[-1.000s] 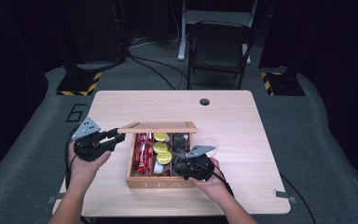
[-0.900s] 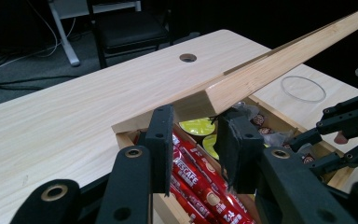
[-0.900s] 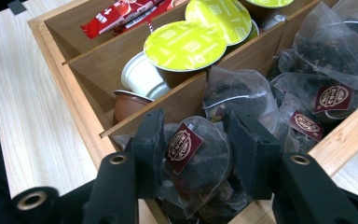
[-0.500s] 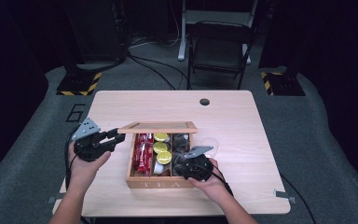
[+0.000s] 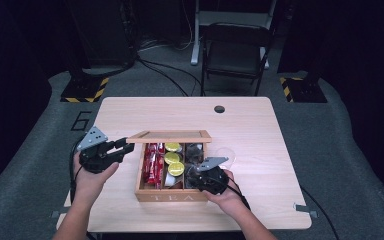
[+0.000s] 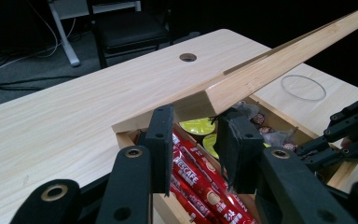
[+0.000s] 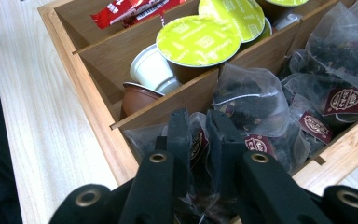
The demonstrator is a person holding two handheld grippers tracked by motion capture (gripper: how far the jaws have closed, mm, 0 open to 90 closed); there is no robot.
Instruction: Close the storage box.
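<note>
A wooden tea box [image 5: 170, 196] stands mid-table with its lid [image 5: 170, 136] raised upright. My left gripper [image 5: 126, 146] is shut on the lid's left end; in the left gripper view the lid's corner [image 6: 284, 60] sits between its jaws [image 6: 198, 135]. My right gripper [image 5: 197, 172] reaches into the box's right compartment. Its jaws [image 7: 199, 130] have just been closing and now pinch a clear tea bag [image 7: 197, 145]. More tea bags [image 7: 340, 93] lie around it.
Red coffee sticks [image 5: 152, 162] fill the left compartment and yellow-lidded capsules [image 5: 174, 159] the middle one. A clear ring [image 5: 225, 154] lies on the table right of the box. The tabletop has a cable hole [image 5: 219, 109]. A chair [image 5: 237, 55] stands behind the table.
</note>
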